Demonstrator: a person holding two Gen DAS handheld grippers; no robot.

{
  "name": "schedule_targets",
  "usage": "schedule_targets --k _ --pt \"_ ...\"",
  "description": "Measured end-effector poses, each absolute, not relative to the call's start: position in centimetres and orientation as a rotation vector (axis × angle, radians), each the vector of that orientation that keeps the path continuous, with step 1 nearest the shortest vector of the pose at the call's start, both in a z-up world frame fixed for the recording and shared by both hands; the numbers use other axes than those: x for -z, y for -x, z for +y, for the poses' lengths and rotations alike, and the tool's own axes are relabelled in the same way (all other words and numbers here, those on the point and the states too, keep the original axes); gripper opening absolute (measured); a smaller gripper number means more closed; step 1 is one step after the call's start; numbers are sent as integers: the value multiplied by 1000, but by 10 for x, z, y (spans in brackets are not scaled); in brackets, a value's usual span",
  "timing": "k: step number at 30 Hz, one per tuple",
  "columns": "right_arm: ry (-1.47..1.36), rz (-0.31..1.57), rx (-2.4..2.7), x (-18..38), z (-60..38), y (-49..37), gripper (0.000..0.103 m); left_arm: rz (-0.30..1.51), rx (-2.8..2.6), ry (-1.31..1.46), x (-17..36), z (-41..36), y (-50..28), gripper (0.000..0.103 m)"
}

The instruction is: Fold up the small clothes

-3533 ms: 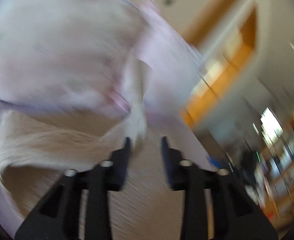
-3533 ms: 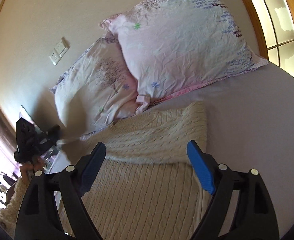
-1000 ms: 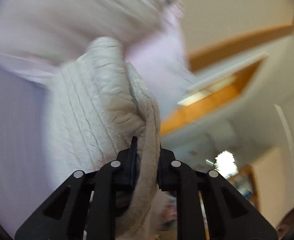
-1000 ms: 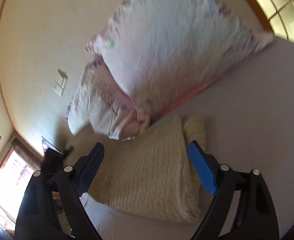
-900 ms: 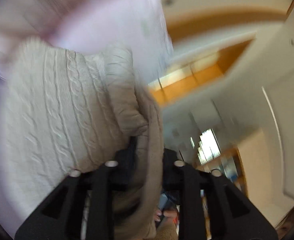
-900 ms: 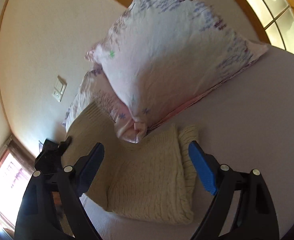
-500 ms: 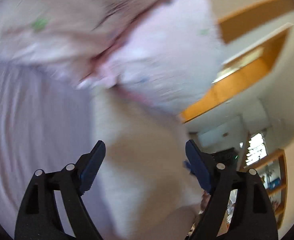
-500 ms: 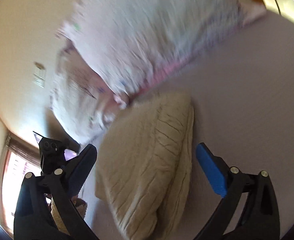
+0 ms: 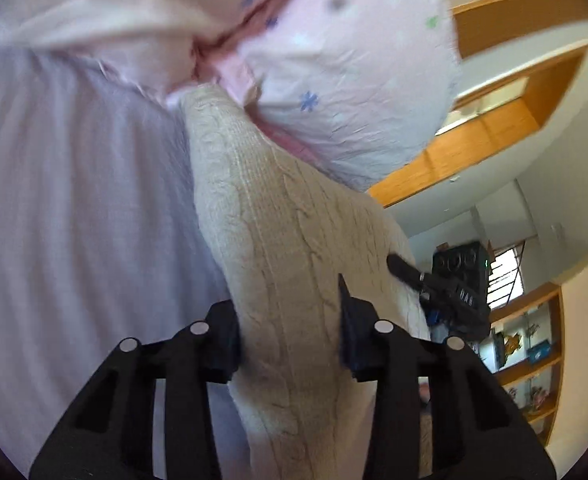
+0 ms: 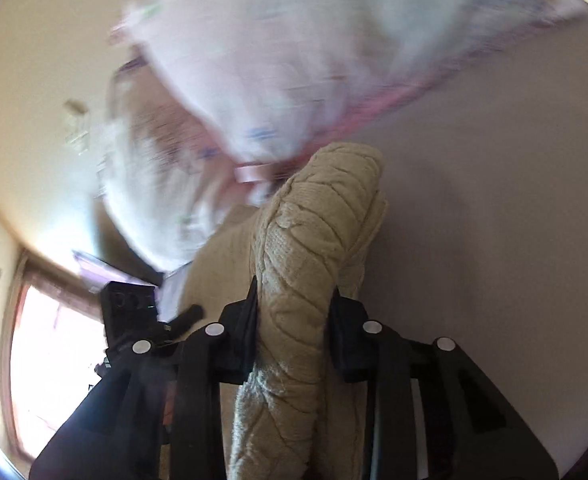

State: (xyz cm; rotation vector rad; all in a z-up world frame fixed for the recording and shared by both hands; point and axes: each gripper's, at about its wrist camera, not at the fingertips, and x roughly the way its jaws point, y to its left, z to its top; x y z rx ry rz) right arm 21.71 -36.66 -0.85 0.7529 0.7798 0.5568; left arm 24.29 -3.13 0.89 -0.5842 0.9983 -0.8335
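A folded cream cable-knit sweater (image 9: 277, 240) lies on the lilac bed sheet (image 9: 73, 220), its far end against the pillows. My left gripper (image 9: 289, 320) is closed around one thick edge of the folded sweater. My right gripper (image 10: 294, 320) is closed around the opposite edge of the same sweater (image 10: 314, 232). Each gripper shows in the other's view: the right one in the left wrist view (image 9: 450, 288), the left one in the right wrist view (image 10: 133, 316).
Two pink floral pillows (image 9: 334, 60) lean against the wall just behind the sweater; they show blurred in the right wrist view (image 10: 294, 52). Wooden window frames (image 9: 514, 92) and shelves (image 9: 534, 360) stand beyond the bed. A bright window (image 10: 49, 360) is at the left.
Both grippers were wide open half a second ago; they have since moved in and closed on opposite edges of the folded sweater. Earlier, the left gripper carried one half over and released it.
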Motion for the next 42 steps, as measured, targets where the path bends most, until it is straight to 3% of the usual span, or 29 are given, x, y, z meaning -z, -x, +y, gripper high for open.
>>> schedule_targets --k 4,5,7,9,11,13,14,15,16,19,21,23,25,27,32,42 --pt "-628 799 -648 -8 -305 -234 29 891 723 508 -32 23 -228 41" --pt "-592 820 -651 -5 -289 -241 31 890 669 465 -33 31 -227 46" --pt "-505 887 -569 2 -263 -258 52 928 537 398 -29 48 -227 52" --pt "-518 865 -494 2 -266 -261 65 914 493 429 -29 76 -216 57" --pt "-618 778 -496 -4 -284 -257 68 854 470 406 -36 88 -200 70" --pt "-661 779 -497 -6 -290 -262 67 796 440 348 -46 92 -185 75" --pt "-663 796 -499 -5 -289 -266 66 781 439 331 -49 91 -178 77" --pt "-640 841 -496 -2 -281 -275 34 769 441 317 -49 89 -170 81" --pt "-612 870 -496 0 -274 -282 12 763 443 311 -49 88 -164 82" --pt "-514 785 -350 -11 -272 -286 9 764 436 260 -52 80 -152 89" --pt "-462 783 -252 -14 -276 -290 10 769 373 197 -52 71 -136 101" --pt "-431 807 -223 -17 -275 -285 15 750 296 146 -53 65 -121 101" --pt "-406 748 -185 -30 -279 -258 34 742 257 135 -51 65 -108 101" --pt "-375 642 -186 -47 -283 -216 87 766 195 139 -46 64 -98 101" --pt "-229 525 -284 -63 -276 -120 102 855 196 150 -30 49 -81 101" --pt "-38 730 -236 16 -197 -79 102 952 133 -10 -2 3 -87 101"
